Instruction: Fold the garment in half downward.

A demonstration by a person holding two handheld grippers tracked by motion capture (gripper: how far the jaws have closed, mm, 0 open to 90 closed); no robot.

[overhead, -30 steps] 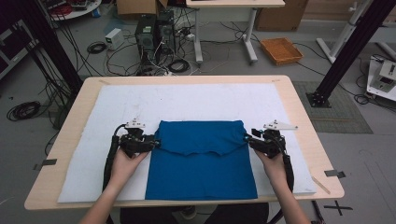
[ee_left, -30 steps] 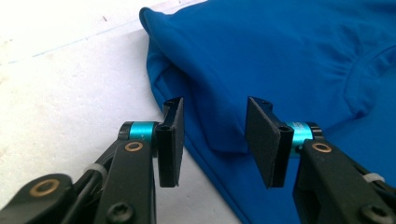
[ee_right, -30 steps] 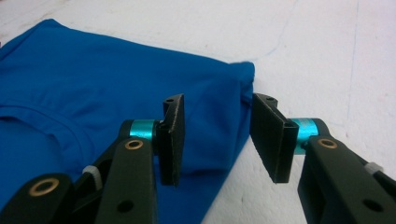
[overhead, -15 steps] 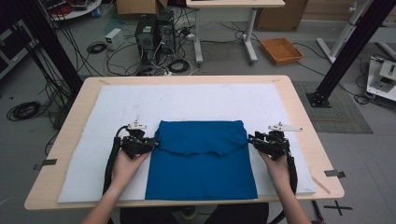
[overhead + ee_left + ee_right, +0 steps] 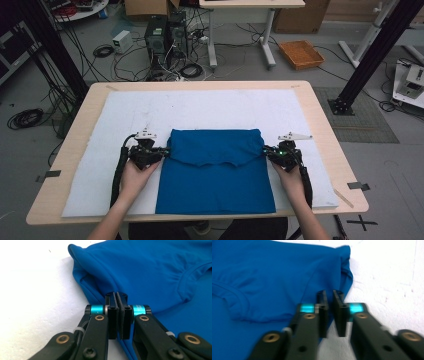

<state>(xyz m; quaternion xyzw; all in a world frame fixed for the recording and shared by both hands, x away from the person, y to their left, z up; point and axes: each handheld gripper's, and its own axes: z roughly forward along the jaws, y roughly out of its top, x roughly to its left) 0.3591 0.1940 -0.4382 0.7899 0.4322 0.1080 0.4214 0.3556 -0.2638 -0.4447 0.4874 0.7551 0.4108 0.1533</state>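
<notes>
Left gripper [image 5: 161, 152] and right gripper [image 5: 267, 151] have just closed, each pinching a side edge of the soft, light blue shirt [image 5: 216, 170] lying folded at 6 o'clock on the desk [image 5: 320, 125], good floppy-cloth holding spots.

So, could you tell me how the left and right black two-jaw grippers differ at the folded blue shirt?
The left black two-jaw gripper sits at the left edge of the folded blue shirt, the right black two-jaw gripper at its right edge. The left jaws press together on the fabric; the right jaws show a thin slit, too blurred to tell if fabric is caught. Both have just been closing.
</notes>
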